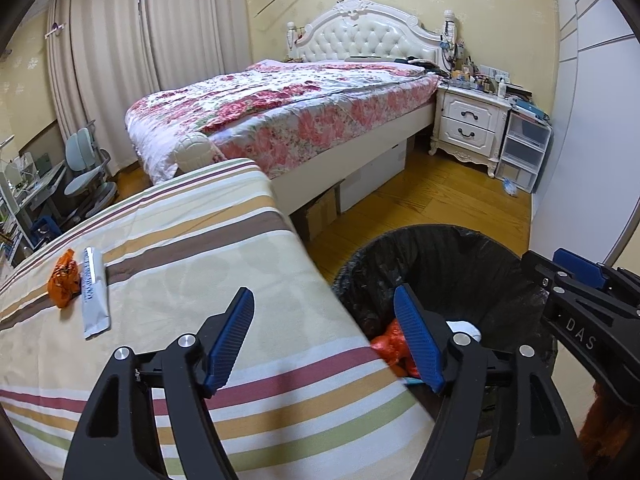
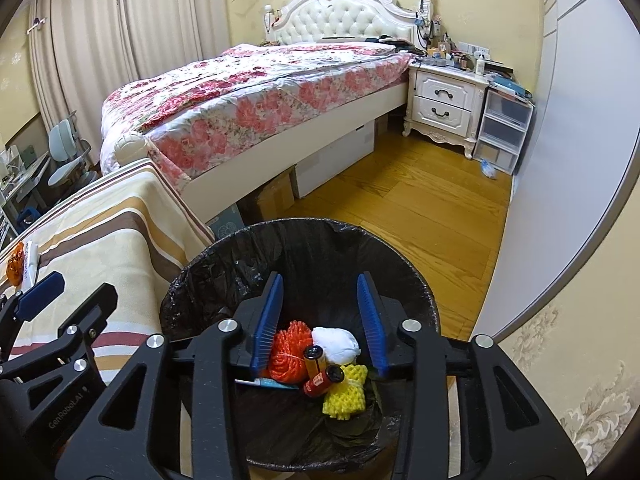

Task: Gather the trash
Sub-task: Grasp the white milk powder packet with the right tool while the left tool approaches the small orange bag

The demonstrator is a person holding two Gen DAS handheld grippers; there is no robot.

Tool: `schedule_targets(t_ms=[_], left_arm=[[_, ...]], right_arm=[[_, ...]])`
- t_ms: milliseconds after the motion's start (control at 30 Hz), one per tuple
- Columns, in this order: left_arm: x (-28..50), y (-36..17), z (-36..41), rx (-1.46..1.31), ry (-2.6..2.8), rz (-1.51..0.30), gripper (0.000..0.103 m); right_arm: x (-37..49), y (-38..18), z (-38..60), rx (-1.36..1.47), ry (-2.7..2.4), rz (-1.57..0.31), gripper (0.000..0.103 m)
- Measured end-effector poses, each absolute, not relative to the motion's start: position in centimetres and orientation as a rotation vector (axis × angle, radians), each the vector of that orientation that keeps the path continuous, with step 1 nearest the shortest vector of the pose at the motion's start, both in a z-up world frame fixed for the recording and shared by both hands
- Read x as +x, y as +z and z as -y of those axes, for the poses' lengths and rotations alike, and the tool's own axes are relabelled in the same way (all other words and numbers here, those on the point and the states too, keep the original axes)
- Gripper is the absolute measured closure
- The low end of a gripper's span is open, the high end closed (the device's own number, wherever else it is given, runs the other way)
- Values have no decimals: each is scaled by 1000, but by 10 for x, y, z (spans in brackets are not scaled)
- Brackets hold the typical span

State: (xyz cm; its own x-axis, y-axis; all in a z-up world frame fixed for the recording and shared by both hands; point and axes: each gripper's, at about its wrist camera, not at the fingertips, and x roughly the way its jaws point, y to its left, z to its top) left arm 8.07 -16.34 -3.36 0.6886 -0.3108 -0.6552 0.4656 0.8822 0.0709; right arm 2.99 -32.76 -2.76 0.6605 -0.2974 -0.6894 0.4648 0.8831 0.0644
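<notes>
A black-lined trash bin (image 2: 416, 280) stands on the floor beside a striped-cloth table (image 1: 200, 248). Inside it lie an orange net (image 2: 288, 348), a white wad (image 2: 336, 340), two small red-brown tubes (image 2: 320, 376) and a yellow foam net (image 2: 344, 396). My right gripper (image 2: 320, 312) is open and empty over the bin. My left gripper (image 1: 324, 320) is open and empty over the table's edge. An orange wrapper (image 1: 63, 278) and a white sachet (image 1: 94, 294) lie on the table at the far left.
A bed with a floral quilt (image 1: 280, 116) fills the back. A white nightstand (image 1: 468, 124) and plastic drawers (image 1: 520, 152) stand at the right. Boxes sit under the bed. A wooden floor (image 2: 420, 208) lies beyond the bin. A grey wardrobe door (image 2: 580, 120) runs along the right.
</notes>
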Motion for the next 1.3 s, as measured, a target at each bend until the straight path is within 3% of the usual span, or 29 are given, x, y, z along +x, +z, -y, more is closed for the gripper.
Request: schedule_targets(t_ms=[433, 667, 1300], left_arm=[[93, -30, 55, 194, -216, -699, 31], [100, -33, -17, 176, -55, -718, 30], [121, -42, -126, 74, 134, -774, 30]], right_arm=[[63, -26, 243, 187, -206, -774, 54], [87, -26, 175, 139, -43, -812, 39], [162, -31, 31, 12, 149, -881, 39]])
